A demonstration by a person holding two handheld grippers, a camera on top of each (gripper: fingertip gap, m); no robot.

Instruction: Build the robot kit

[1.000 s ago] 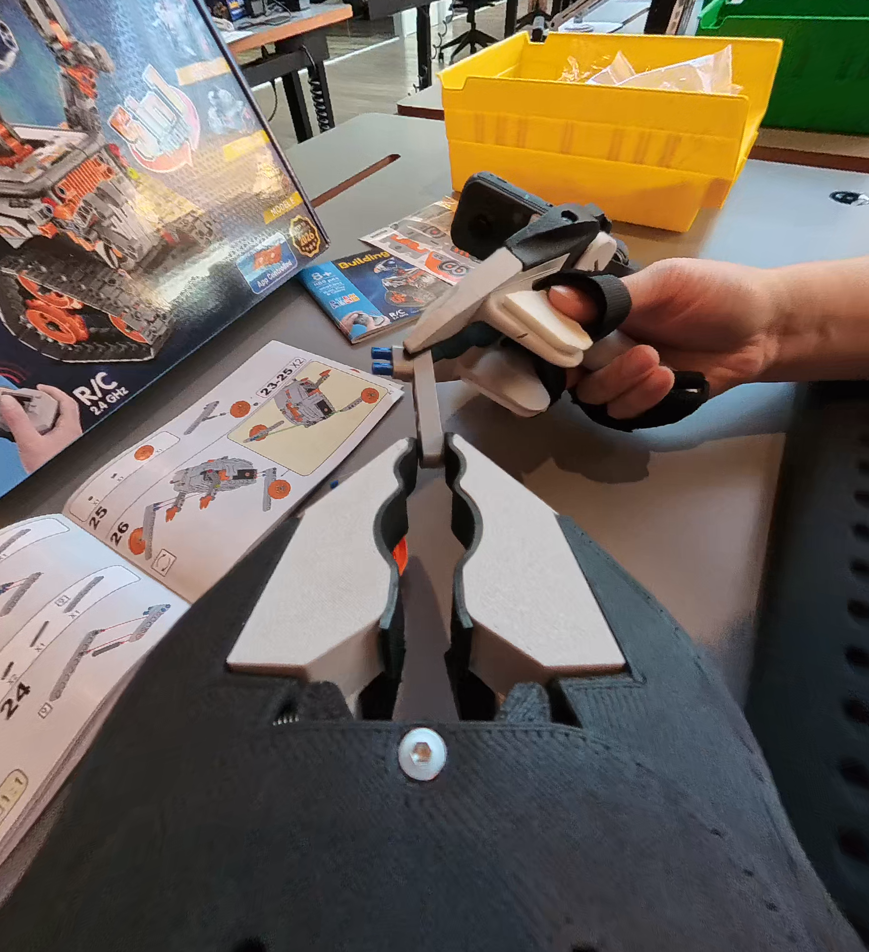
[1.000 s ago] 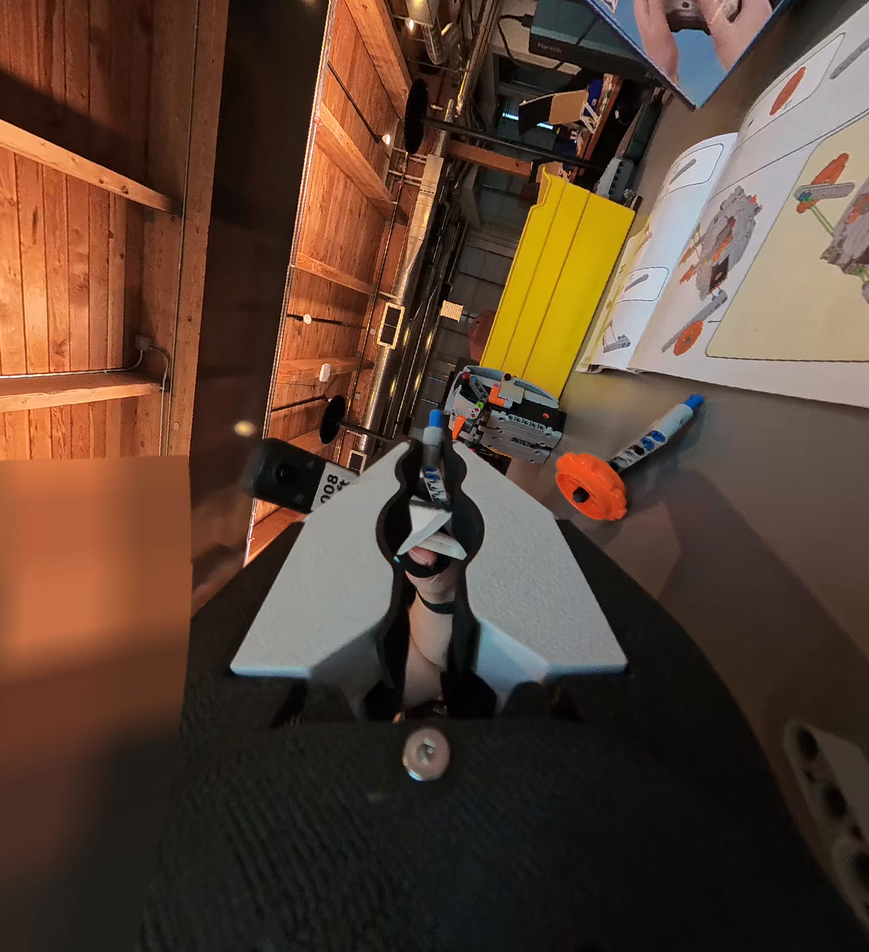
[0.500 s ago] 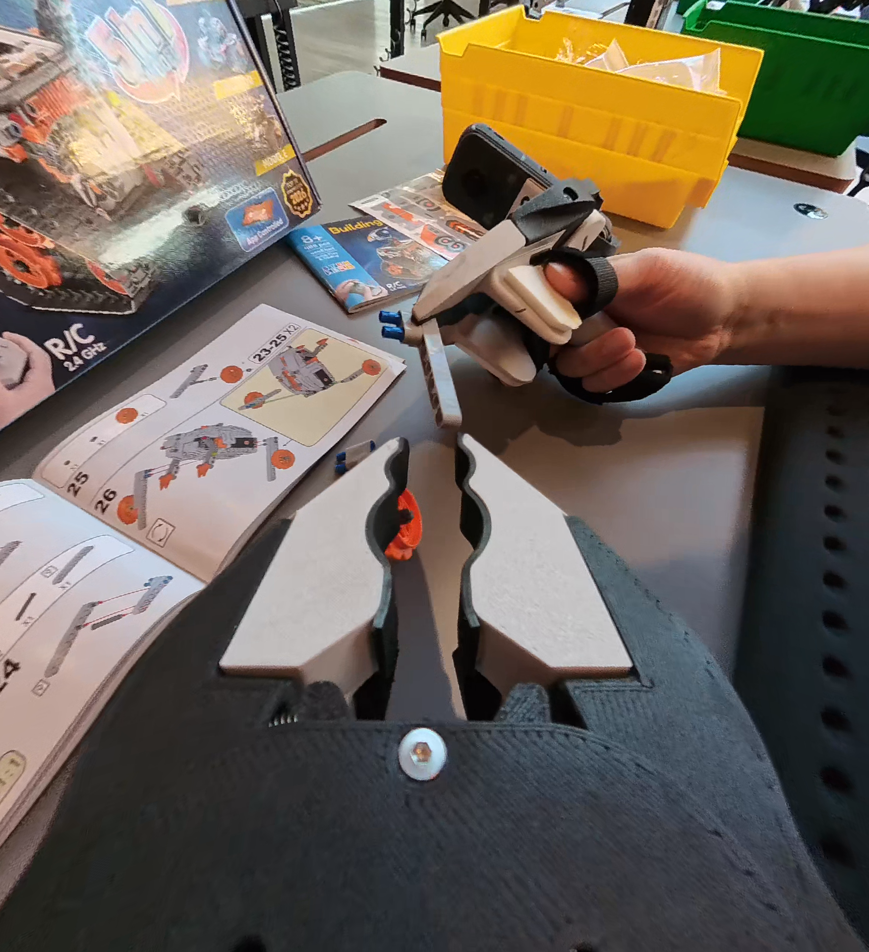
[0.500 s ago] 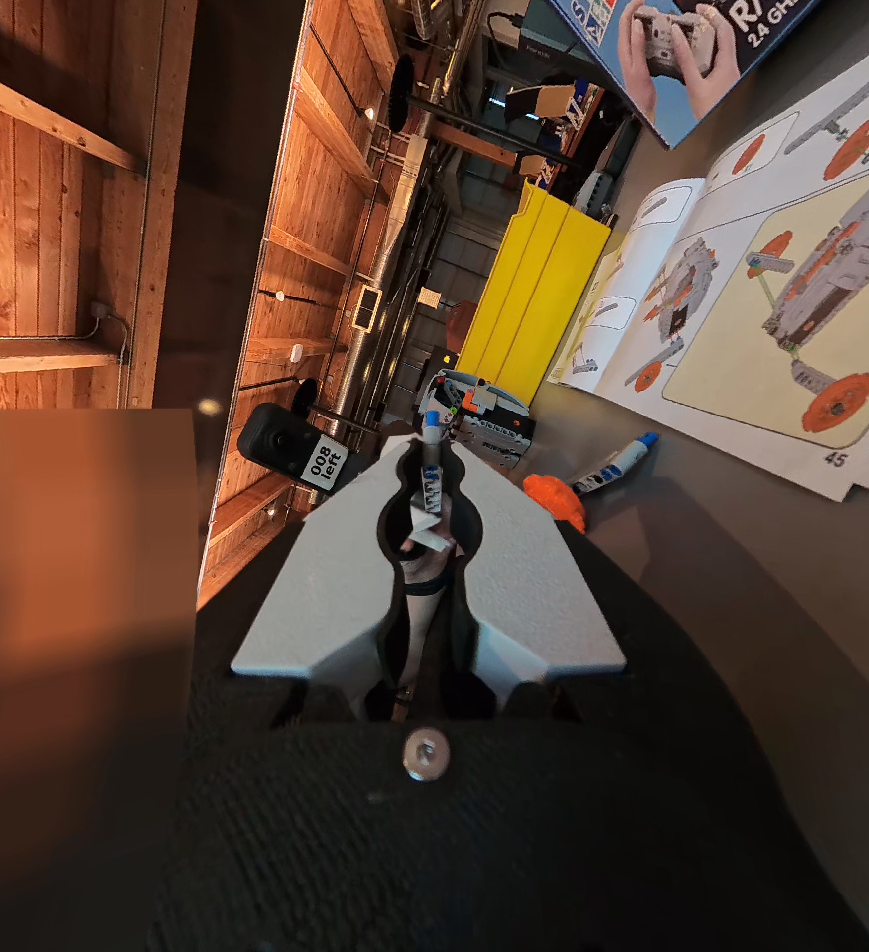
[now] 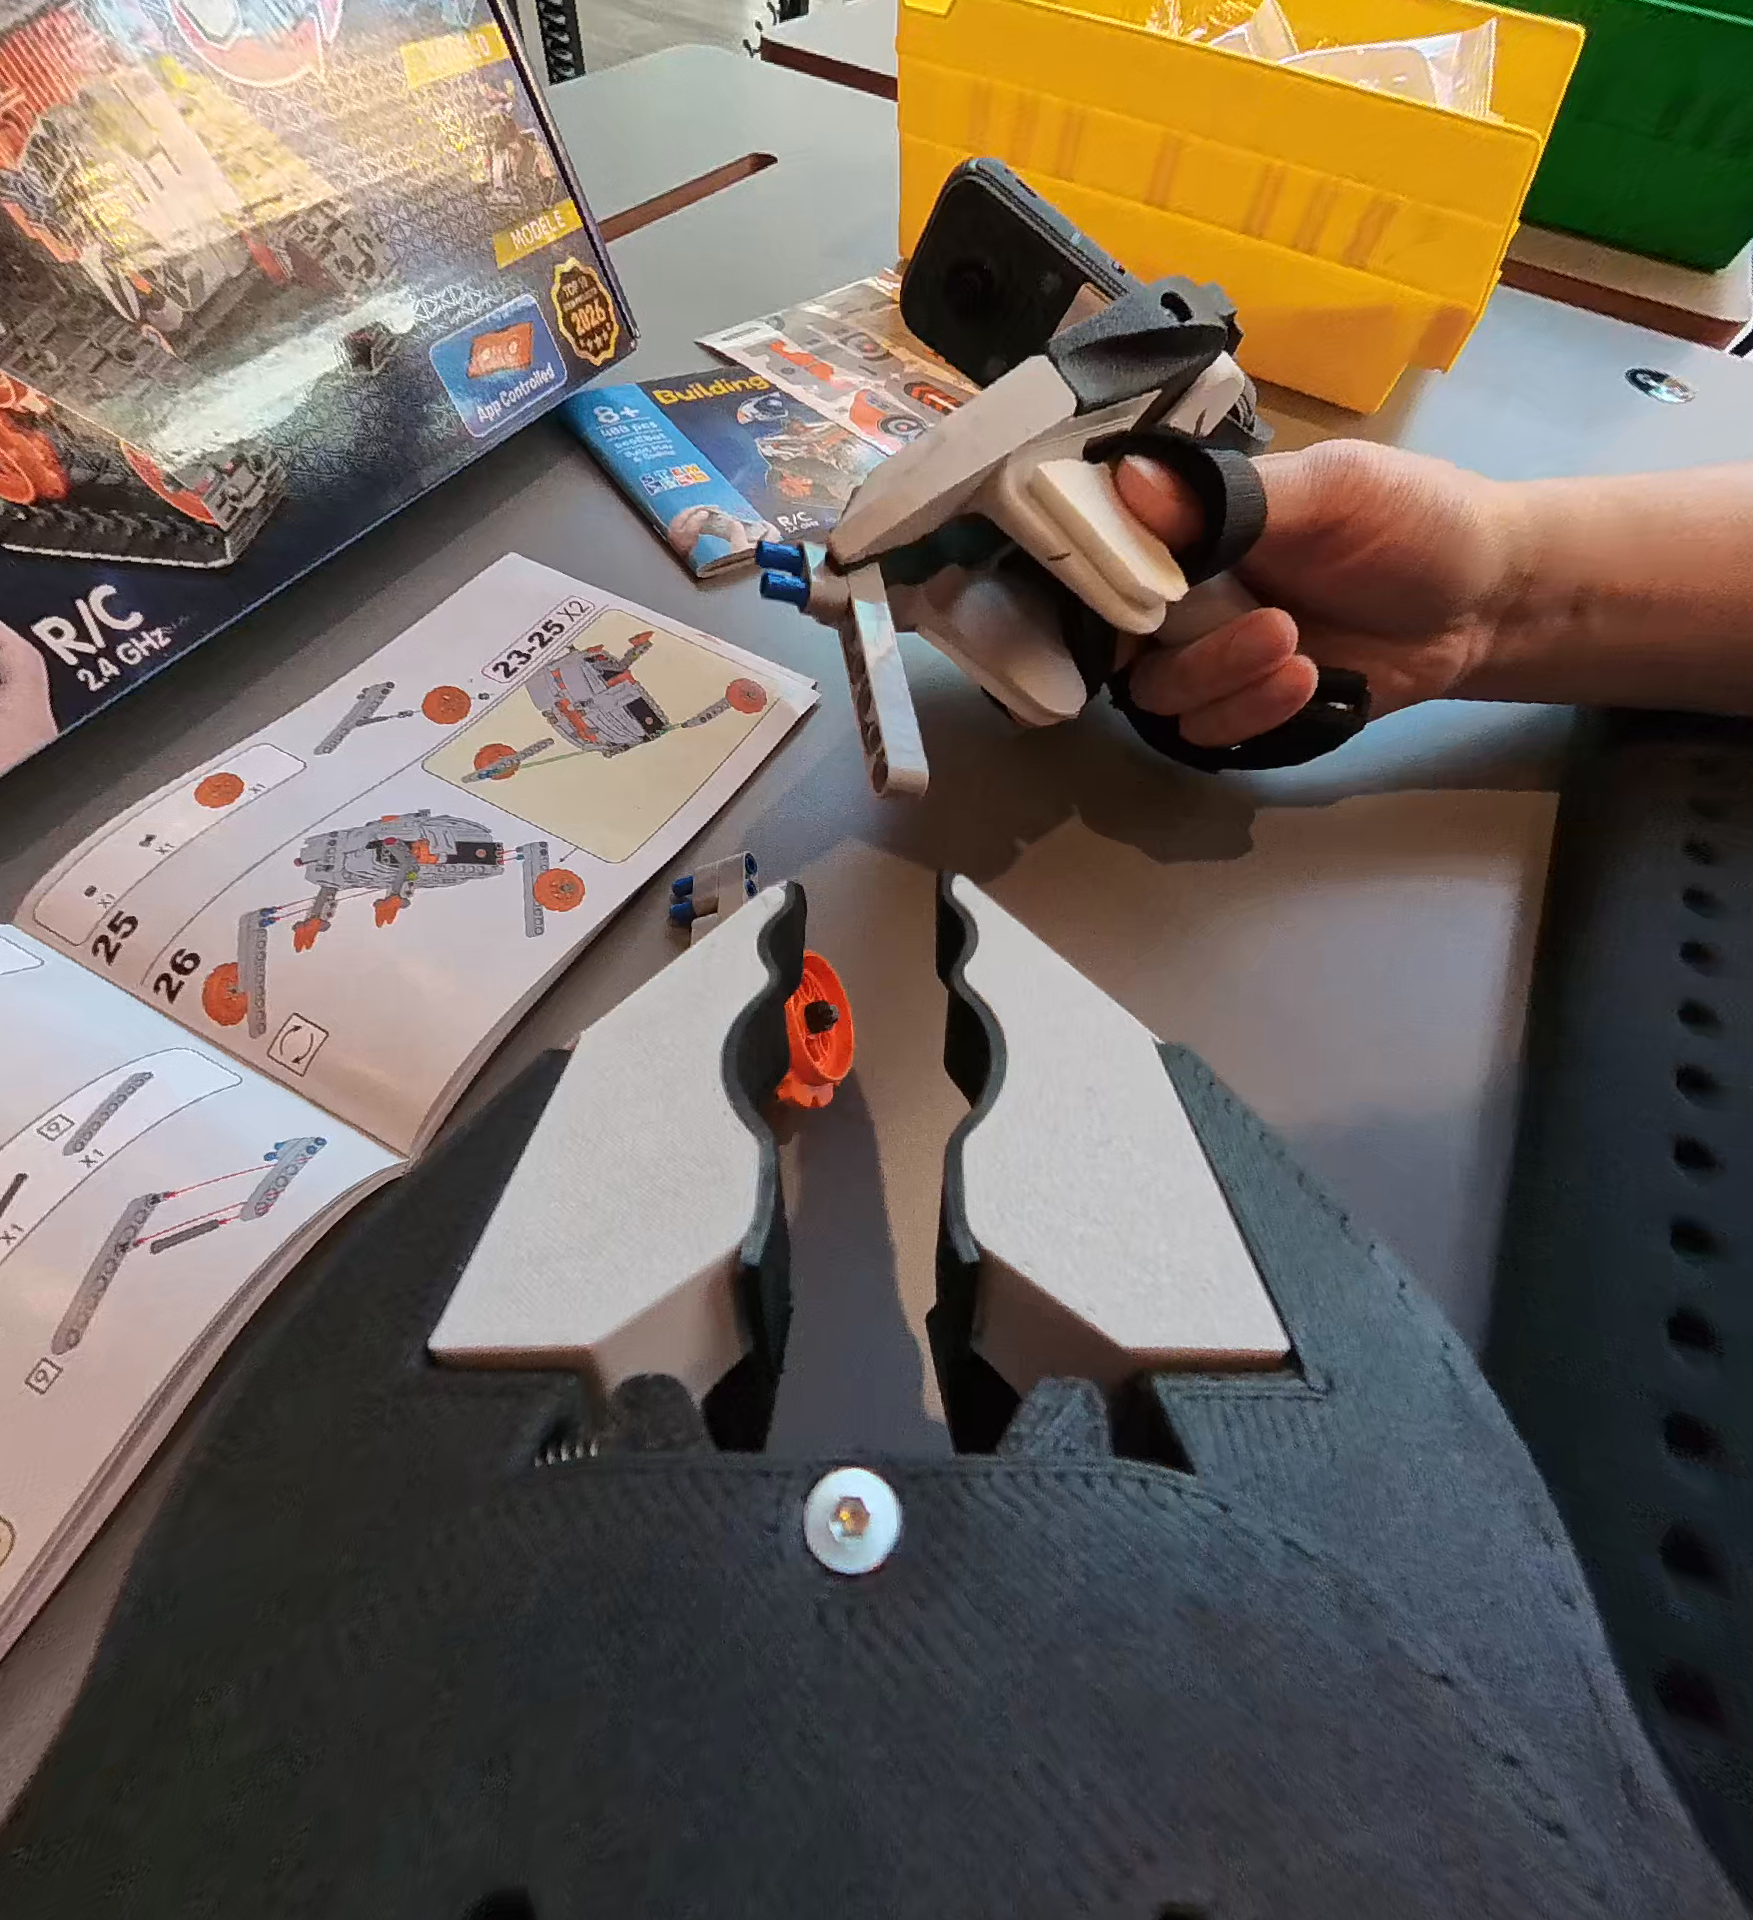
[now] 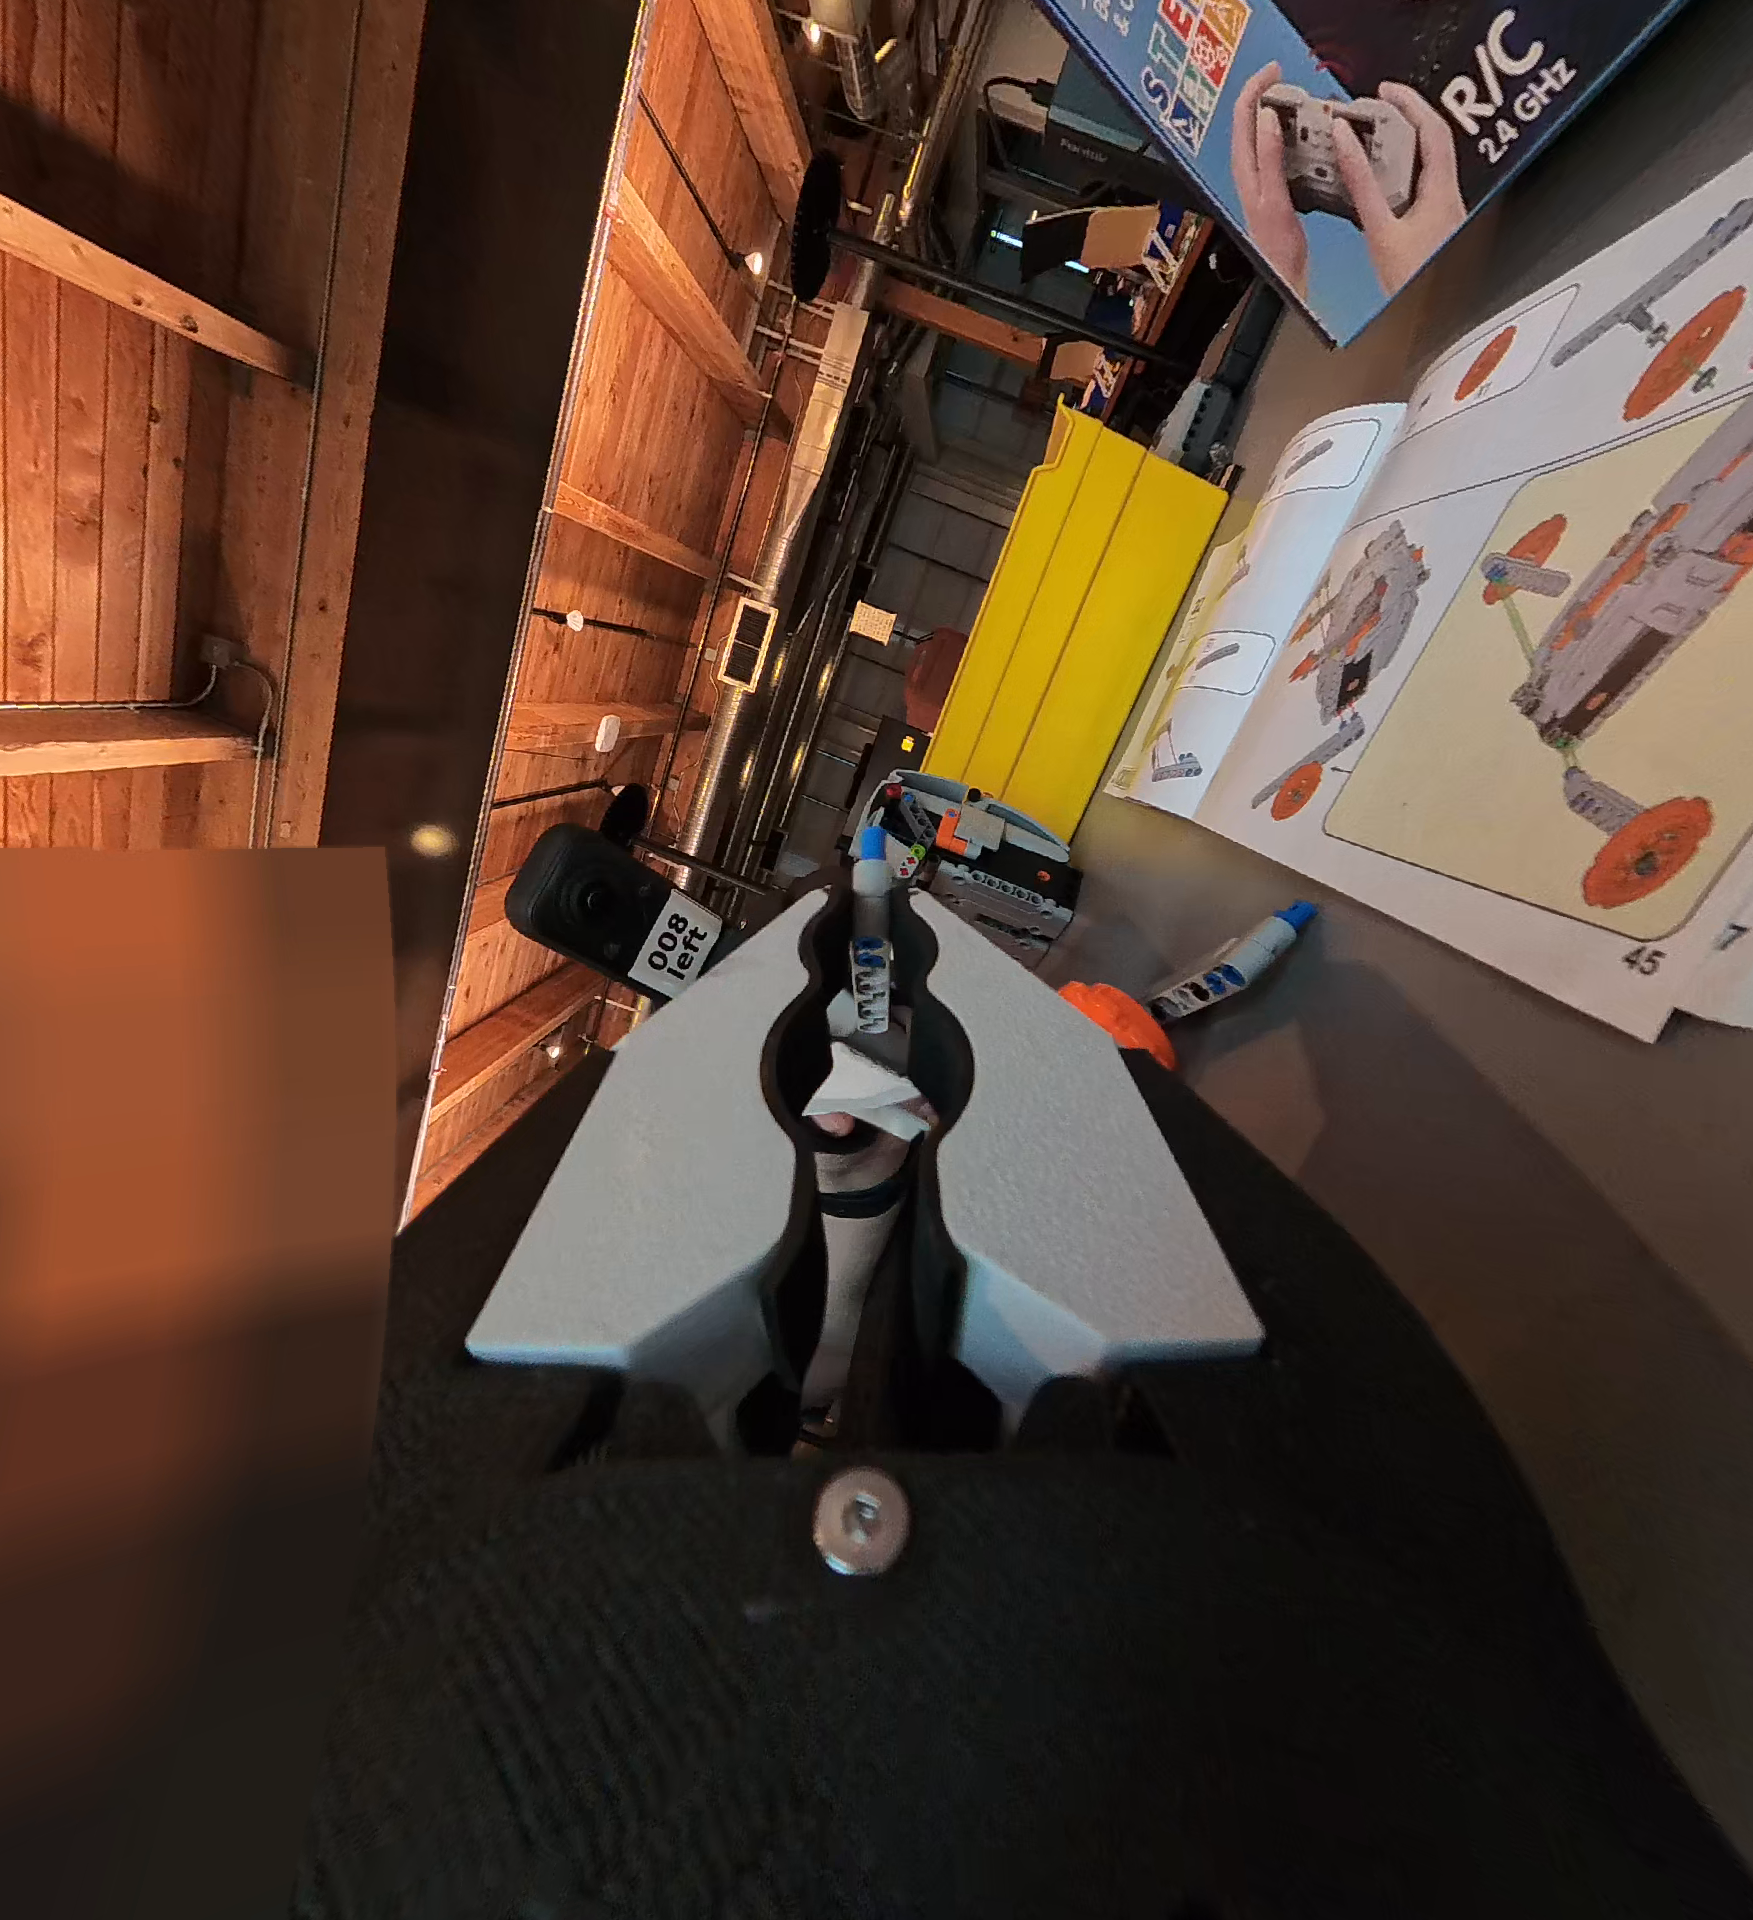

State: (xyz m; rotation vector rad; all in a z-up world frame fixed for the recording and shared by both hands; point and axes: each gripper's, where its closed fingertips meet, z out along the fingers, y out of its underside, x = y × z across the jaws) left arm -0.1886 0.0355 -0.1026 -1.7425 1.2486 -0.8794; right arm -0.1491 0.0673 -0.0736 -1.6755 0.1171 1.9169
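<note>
My left gripper (image 5: 867,894) is open and empty, low over the grey table. An orange wheel (image 5: 815,1029) lies on the table between its jaws, close to the left finger (image 5: 664,1122). A short grey beam with blue pins (image 5: 716,888) lies just beyond that fingertip. My right gripper (image 5: 830,566), held by a hand, is shut on a long grey beam with blue pins (image 5: 877,686) that hangs down above the table. In the right wrist view, the right gripper (image 6: 867,904) clamps this beam (image 6: 870,966). The wheel (image 6: 1121,1023) and the short beam (image 6: 1230,961) lie to its right.
An open instruction booklet (image 5: 332,883) lies at the left, with the toy's box (image 5: 176,260) standing behind it. Small leaflets (image 5: 747,457), a yellow bin (image 5: 1215,177) and a green bin (image 5: 1682,125) are at the back. A black perforated panel (image 5: 1703,1143) is at the right. A partly built model (image 6: 976,862) stands beyond. The grippers' ends are close to 6 centimeters from one another. My left gripper's tips are some 20 centimeters from the black perforated panel (image 5: 1703,1143).
My left gripper let go of the long beam's lower end, opened wider and drew back. The right gripper kept the beam and lifted it away. The orange wheel now shows between the left jaws.
</note>
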